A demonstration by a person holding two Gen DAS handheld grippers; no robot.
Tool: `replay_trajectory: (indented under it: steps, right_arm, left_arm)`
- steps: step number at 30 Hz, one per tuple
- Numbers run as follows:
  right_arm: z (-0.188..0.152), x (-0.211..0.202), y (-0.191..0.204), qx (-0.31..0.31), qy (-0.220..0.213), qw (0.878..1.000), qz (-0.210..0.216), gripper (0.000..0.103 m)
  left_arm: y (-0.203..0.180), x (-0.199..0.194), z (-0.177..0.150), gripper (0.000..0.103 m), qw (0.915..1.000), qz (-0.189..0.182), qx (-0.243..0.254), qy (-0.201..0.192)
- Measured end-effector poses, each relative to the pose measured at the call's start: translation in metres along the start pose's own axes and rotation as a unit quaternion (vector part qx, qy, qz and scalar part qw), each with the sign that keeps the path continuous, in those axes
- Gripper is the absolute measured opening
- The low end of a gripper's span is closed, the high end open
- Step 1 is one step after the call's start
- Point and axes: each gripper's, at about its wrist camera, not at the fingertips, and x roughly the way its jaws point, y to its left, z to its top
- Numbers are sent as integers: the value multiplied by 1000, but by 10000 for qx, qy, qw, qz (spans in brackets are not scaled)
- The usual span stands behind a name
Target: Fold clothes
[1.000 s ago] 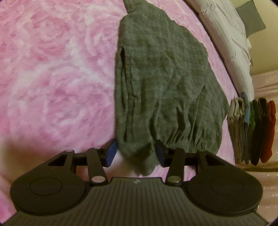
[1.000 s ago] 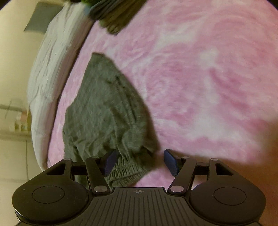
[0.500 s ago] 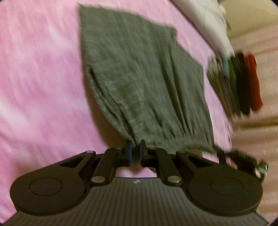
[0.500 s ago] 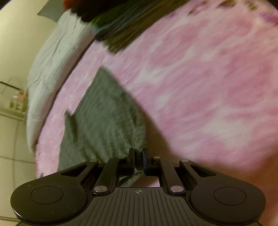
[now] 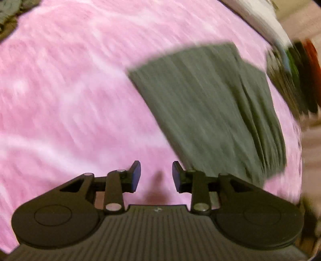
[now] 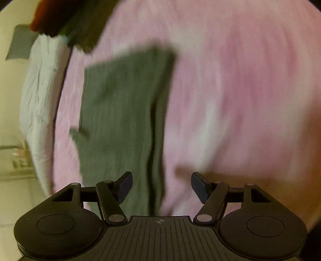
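Observation:
A grey-green garment [image 5: 212, 112] lies flat and straightened on the pink blanket [image 5: 70, 96]. In the left wrist view it stretches from the middle to the right, and my left gripper [image 5: 156, 176] hovers just left of its near corner. Its jaws are opening, with only blanket between them. In the right wrist view the same garment [image 6: 124, 112] runs from the centre down under the gripper. My right gripper [image 6: 161, 187] is above its near right edge. Those jaws are opening too, standing wide apart, and their pads do not press the cloth. Both views are motion-blurred.
A stack of folded clothes [image 5: 293, 78], dark, green and red, sits at the bed's far edge beyond the garment, and shows again as the stack [image 6: 66, 26] in the right wrist view. A white quilt [image 6: 38, 96] lines the bed's side. More cloth [image 5: 8, 14] lies top left.
Both grippers shut on the garment's waistband corners half a second ago, pulled it straight, and have since let go and opened. The garment now lies flatter and more rectangular. Both hands moved away sideways.

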Motion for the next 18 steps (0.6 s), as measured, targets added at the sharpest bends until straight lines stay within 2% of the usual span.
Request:
replay_trajectory:
  steps: [3,5,8,9,10,11,12,13,15,18]
  right_arm:
    - [-38,9,-3,461,-13,9988,147,68]
    - [-48,16,-1,542,-167,9983,161,68]
    - [-56,26,4,518,-473,9975,130,68]
    - [-57,30,5,500,-568,9971,109,68]
    - [-56,34,7,458,-636,9969,46,45]
    - [-56,36,9,403,-664,9970,-69,27]
    - [-57,36,9,353,-657,9971,-175,15]
    - [-57,35,8,327,-657,9971,-184,9]
    - [-57,25,3,253,-664,9973,-177,8]
    - [-51,2,-5,139,-599,9979,-181,7]
  left_arm:
    - [15,6,38,38,9998,-113,-156,-93]
    - [22,14,57,43,9997,-198,-131,-104]
    - [21,39,77,42,9997,-254,-22,15]
    - [19,50,83,36,9998,-175,31,56]
    - [17,57,87,33,9999,-102,58,71]
    - [16,59,88,22,9999,-46,127,35]
    - [15,57,87,0,9997,2,236,4]
    - [16,55,86,1,9994,32,347,0]
    - [18,48,81,0,9985,85,539,27]
    - [27,27,58,0,9970,120,696,328]
